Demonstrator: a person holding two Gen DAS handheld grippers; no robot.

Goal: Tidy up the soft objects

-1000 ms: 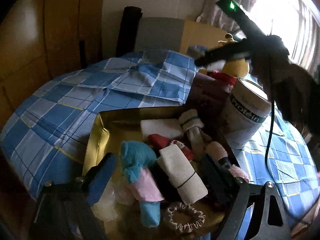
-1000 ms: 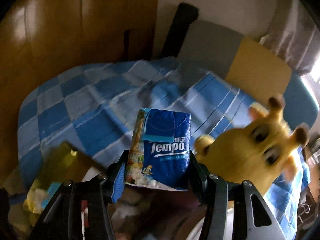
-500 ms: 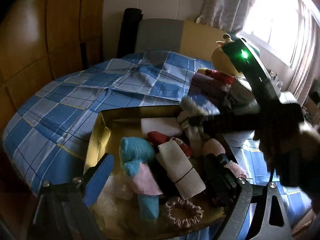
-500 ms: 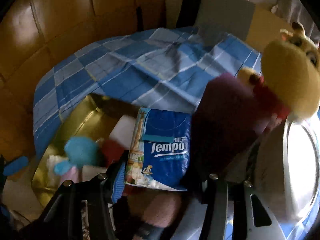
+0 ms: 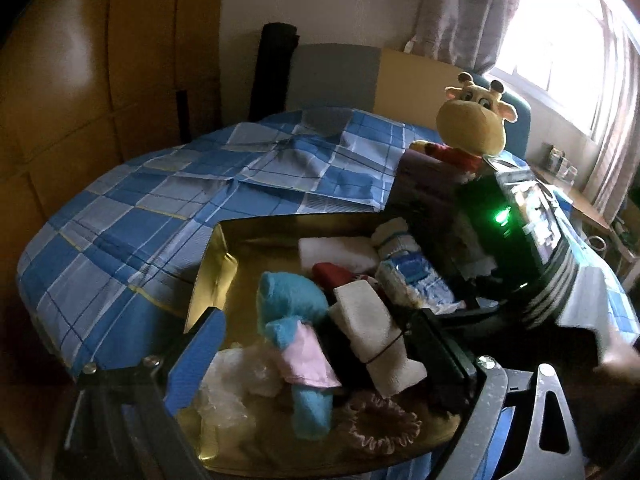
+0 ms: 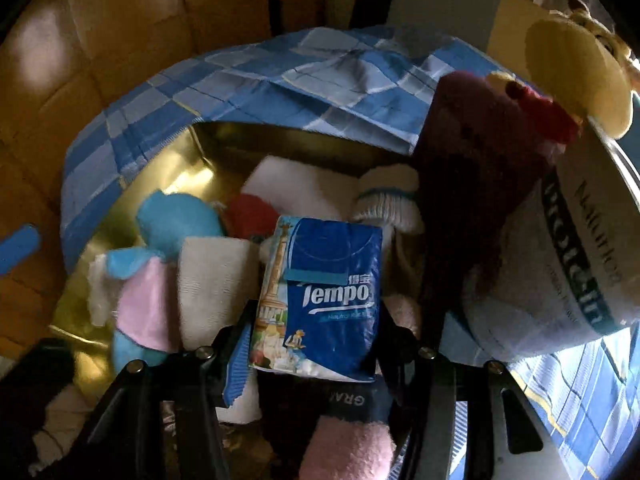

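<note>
Right claw [image 6: 312,344] w/ 1 tissue pack [image 6: 320,300] clamped dropped over gold tin [image 5: 212,264]; left claw [image 5: 320,356] opening, empty.

Right claw [image 6: 312,348] grips tissue pack [image 6: 320,300] above gold tin [image 6: 168,176].

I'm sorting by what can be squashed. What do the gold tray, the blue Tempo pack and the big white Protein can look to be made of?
Gold tray: seemingly metal, glossy; its walls mirror the light.
Blue Tempo pack: thin printed plastic film around tissues, slightly shiny and crinkled at the bottom edge.
White Protein can: rigid, with a silvery metal-looking rim; whether the body is metal or card is unclear.
</note>
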